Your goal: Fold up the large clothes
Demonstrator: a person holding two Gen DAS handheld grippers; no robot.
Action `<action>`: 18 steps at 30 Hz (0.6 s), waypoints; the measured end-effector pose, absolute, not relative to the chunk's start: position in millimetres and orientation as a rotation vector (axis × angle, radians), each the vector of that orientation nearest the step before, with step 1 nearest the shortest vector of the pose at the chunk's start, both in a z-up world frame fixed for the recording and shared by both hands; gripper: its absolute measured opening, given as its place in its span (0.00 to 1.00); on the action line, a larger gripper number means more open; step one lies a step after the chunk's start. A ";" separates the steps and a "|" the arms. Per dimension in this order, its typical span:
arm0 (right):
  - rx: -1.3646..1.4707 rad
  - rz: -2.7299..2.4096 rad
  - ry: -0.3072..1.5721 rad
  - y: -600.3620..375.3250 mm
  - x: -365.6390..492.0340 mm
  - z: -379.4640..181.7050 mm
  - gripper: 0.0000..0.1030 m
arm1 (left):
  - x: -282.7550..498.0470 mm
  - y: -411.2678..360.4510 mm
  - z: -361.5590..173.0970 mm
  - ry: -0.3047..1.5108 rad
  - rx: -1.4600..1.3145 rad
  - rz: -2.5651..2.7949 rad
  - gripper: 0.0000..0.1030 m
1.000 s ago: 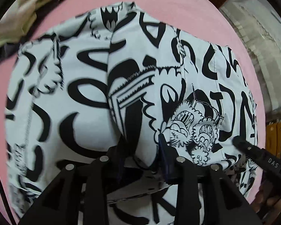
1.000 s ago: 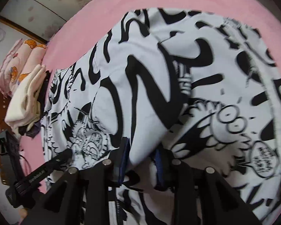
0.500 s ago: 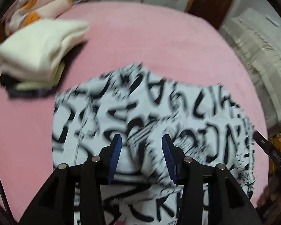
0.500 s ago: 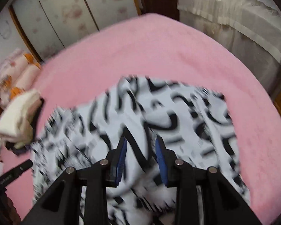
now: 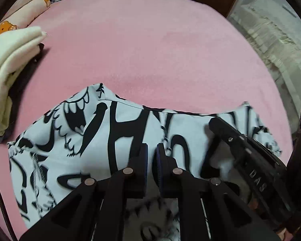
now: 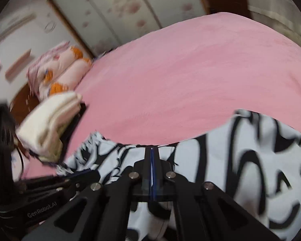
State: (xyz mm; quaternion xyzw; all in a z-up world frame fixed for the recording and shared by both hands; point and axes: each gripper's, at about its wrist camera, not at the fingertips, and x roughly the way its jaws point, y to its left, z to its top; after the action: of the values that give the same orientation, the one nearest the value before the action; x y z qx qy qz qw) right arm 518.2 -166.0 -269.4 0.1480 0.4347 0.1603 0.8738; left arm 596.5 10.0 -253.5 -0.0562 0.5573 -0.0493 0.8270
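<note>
A white garment with bold black graffiti print point(image 5: 110, 140) lies spread on the pink bed point(image 5: 150, 50). My left gripper point(image 5: 152, 160) hovers over its near part. Its jaws are closing and only a thin slit is left between the blue pads, with no cloth pinched in it. My right gripper point(image 6: 152, 154) is shut, pads pressed flat together with nothing held, just above the garment's point(image 6: 250, 160) far edge. In the left wrist view the right gripper's black body point(image 5: 240, 150) crosses over the cloth at the right. The right wrist view is blurred.
A folded cream pile point(image 5: 10, 60) on a dark item sits at the bed's left, with orange-and-pink pillows point(image 6: 66, 70) behind it. Flowered wardrobe doors point(image 6: 130, 10) stand beyond the bed. A pale ruffled cover point(image 5: 275, 40) runs along the right side.
Both grippers let go of the raised fold they were pinching and pulled back toward the garment's near side. Their jaws have come together, and far more of the pink bed is in view.
</note>
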 end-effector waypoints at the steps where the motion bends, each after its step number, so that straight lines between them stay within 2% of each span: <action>1: 0.298 0.345 0.917 -162.9 523.2 -277.6 0.00 | 601.4 10.1 -260.8 1.178 -0.100 -0.088 0.07; 11: 0.410 0.350 0.967 -182.4 558.7 -324.6 0.00 | 633.8 7.8 -311.7 1.090 0.009 0.003 0.07; 18: 0.390 0.216 0.955 -203.5 565.6 -320.3 0.00 | 640.7 30.7 -308.8 1.075 -0.060 0.028 0.03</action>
State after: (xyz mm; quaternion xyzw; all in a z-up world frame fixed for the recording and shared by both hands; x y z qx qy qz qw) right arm 565.6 -203.5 -320.3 0.1861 0.4558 0.1032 0.8643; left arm 640.7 30.7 -308.8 -0.0286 0.5118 0.0133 0.8585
